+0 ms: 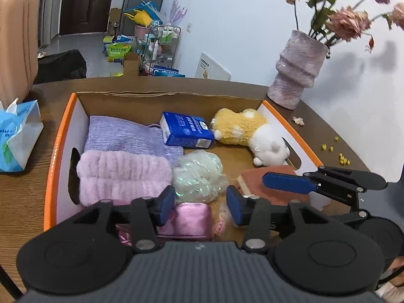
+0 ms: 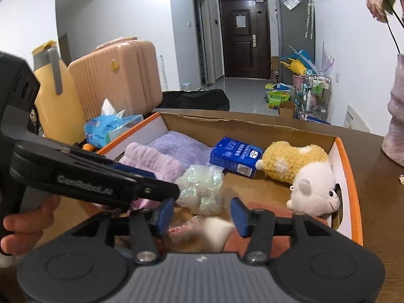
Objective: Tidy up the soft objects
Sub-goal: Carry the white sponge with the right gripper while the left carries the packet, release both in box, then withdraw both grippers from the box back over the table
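A cardboard box [image 1: 80, 106] sits on the worktop [image 1: 22, 194] and holds everything named here. In the left wrist view, a folded towel [image 1: 121, 133] lies in the box's far left corner. A fluffy headband [image 1: 121, 176] lies just in front of the towel, touching it. A tissue pack [image 1: 185, 130] lies at the box's far middle, right of the towel. A plush toy [image 1: 247, 133] lies in the box's far right corner, beside the tissue pack. A mesh bath ball [image 1: 199, 174] sits at the box's centre, right of the headband. A flat cloth [image 1: 272, 184] lies against the box's right wall, in front of the plush toy. Outside the box, a tissue bag [image 1: 17, 136] stands to its left and a vase [image 1: 298, 70] stands behind its right corner.
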A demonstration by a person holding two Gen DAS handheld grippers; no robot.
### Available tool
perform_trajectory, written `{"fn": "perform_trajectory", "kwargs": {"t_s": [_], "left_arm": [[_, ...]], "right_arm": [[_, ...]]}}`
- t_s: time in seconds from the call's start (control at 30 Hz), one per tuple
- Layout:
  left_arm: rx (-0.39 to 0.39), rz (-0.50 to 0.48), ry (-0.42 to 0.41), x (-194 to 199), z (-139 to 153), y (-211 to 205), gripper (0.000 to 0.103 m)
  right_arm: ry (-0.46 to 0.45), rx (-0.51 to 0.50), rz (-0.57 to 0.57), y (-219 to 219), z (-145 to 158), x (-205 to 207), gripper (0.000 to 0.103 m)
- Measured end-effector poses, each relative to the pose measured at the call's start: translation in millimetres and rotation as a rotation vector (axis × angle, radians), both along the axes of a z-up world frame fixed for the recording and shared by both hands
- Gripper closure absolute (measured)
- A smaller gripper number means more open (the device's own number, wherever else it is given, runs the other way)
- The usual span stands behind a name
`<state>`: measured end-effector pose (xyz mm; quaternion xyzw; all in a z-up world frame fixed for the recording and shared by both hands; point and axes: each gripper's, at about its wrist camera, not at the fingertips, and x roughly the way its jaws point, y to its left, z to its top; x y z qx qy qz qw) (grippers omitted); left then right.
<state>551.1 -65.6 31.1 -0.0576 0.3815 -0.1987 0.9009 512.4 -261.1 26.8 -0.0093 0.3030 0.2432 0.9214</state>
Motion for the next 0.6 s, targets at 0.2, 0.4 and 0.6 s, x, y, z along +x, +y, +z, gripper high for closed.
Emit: {"fn": "perform_trajectory", "kwargs": {"t_s": [0.2, 0.4, 0.6], "left_arm": [[0.018, 0.024, -0.044, -16.7, 19.7, 11.2, 0.055], [0.063, 0.068, -0.150, -74.8, 64.0, 31.5, 0.043], [0.129, 0.111, -0.288, -167.5, 105.2, 52.9, 0.028]], "right_arm": [[-0.045, 0.017, -0.064, -16.0, 21.7, -4.9, 0.049], [-0.136, 0.008, -0.072, -29.4, 74.6, -53.0, 0.041], [-0.239, -0.015, -0.080, -39.9, 122.3, -124.9, 0.031]]}}
